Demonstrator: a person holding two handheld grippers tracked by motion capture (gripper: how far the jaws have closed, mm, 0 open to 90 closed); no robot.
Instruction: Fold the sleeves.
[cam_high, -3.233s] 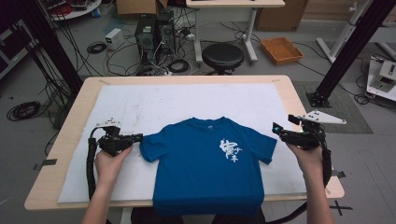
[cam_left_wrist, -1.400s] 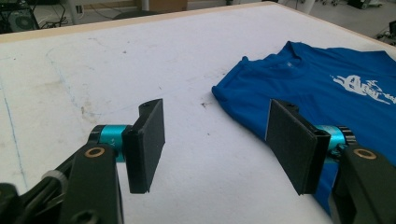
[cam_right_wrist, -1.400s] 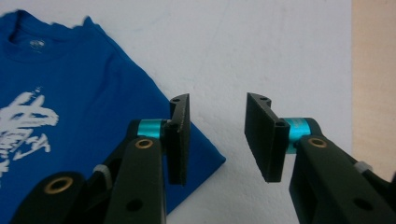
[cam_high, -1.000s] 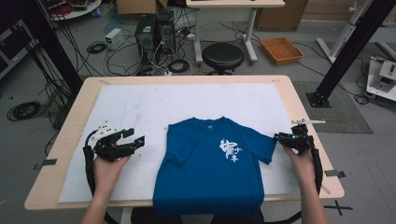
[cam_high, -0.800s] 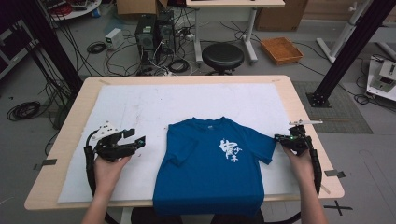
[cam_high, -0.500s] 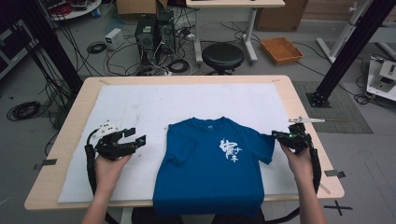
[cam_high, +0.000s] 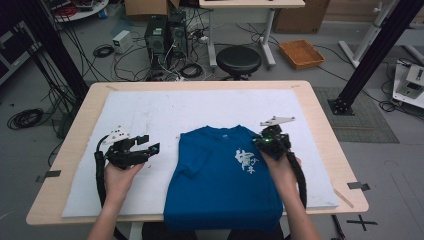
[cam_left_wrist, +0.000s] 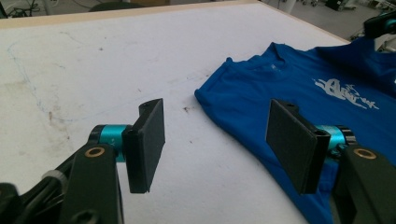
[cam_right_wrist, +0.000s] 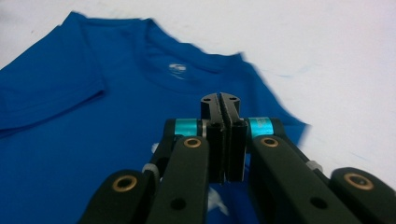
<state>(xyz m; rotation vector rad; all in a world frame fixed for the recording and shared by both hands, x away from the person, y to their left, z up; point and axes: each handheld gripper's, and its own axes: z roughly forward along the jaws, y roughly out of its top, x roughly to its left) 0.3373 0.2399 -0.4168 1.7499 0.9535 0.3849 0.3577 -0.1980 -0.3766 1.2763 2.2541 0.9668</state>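
Note:
A blue T-shirt (cam_high: 220, 185) with white print lies face up on the white mat (cam_high: 200, 110), its hem hanging over the near table edge. Its left sleeve is folded in onto the chest. My right gripper (cam_high: 264, 140) hovers over the shirt's right shoulder, jaws shut, and the right sleeve no longer sticks out at that side, so it is pinched and drawn inward. In the right gripper view the right gripper (cam_right_wrist: 219, 100) has its pads pressed together above the shirt (cam_right_wrist: 93, 116). My left gripper (cam_high: 152, 148) rests open on the mat left of the shirt (cam_left_wrist: 327, 93), and the left gripper (cam_left_wrist: 217, 140) holds nothing.
The wooden table (cam_high: 200, 86) carries the stained white mat, with bare mat behind and to the left of the shirt. Beyond the table stand a black stool (cam_high: 238, 60), computer cases and cables on the floor, and an orange tray (cam_high: 301, 53).
My right gripper has closed at the shirt's right sleeve, then moved left and slightly up over the shirt, taking the sleeve inward. The left gripper has stayed put.

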